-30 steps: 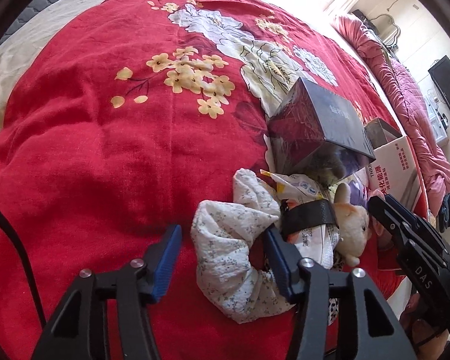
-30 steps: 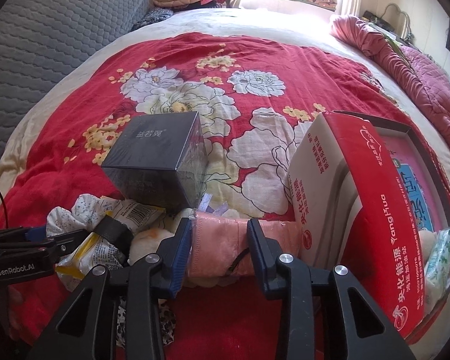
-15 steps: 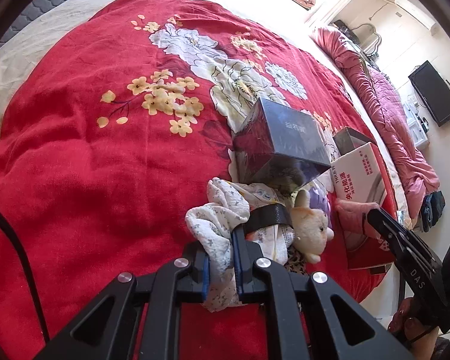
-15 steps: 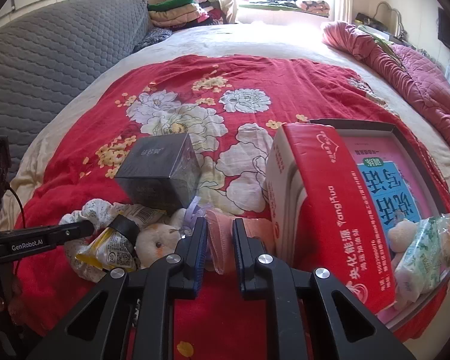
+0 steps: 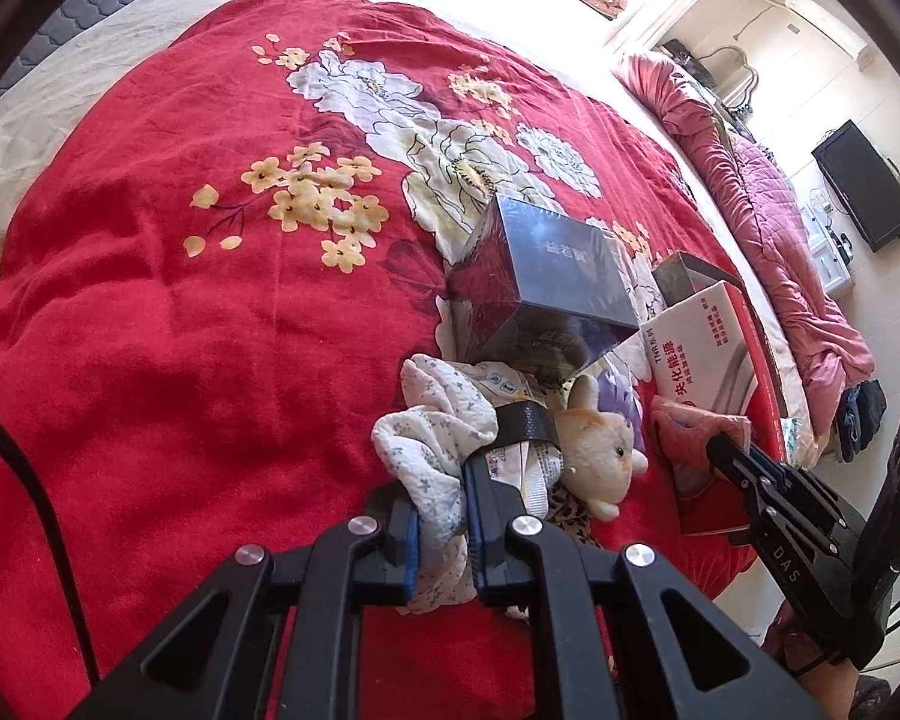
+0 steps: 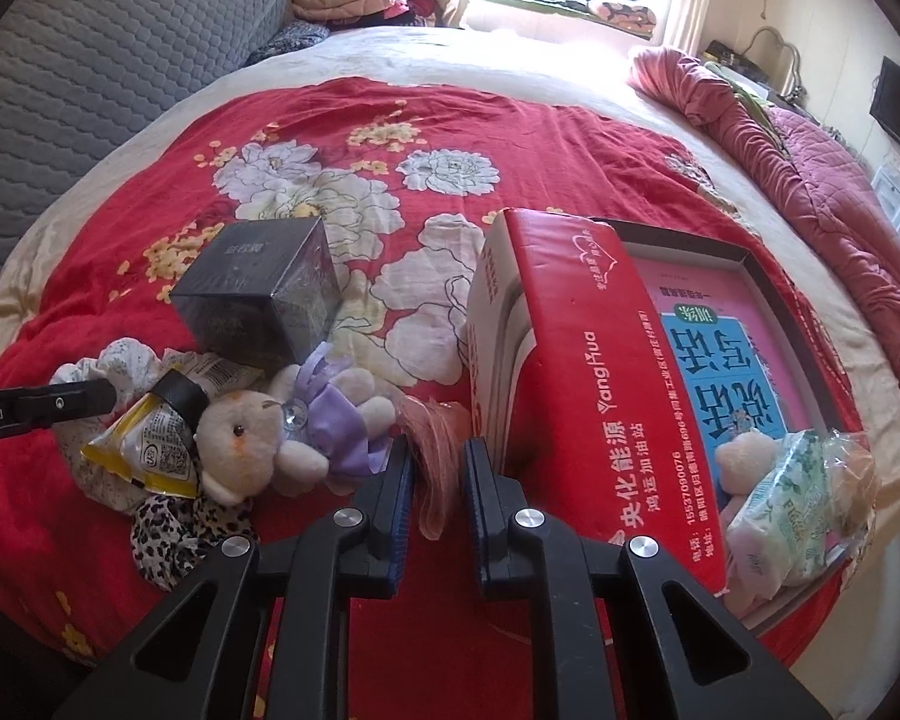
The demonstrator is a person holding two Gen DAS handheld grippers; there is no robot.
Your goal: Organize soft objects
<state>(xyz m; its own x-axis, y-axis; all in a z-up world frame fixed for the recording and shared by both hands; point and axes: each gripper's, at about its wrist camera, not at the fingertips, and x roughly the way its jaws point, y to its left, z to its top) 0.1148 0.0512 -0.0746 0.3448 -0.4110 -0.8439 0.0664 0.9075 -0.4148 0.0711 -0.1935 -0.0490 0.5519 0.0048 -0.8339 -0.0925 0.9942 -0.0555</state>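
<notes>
Both pairs of jaws, open a second ago, have closed: the left gripper [image 5: 441, 531] now pinches the white floral cloth [image 5: 432, 450], the right gripper [image 6: 438, 474] the pink cloth [image 6: 435, 438]. Both cloths sit in front of the dark box [image 6: 264, 294], the pink one against the red carton [image 6: 570, 360]. Each looks secured for lifting. Their lower folds hide behind the fingers, so how deep each grip goes is unclear.
</notes>
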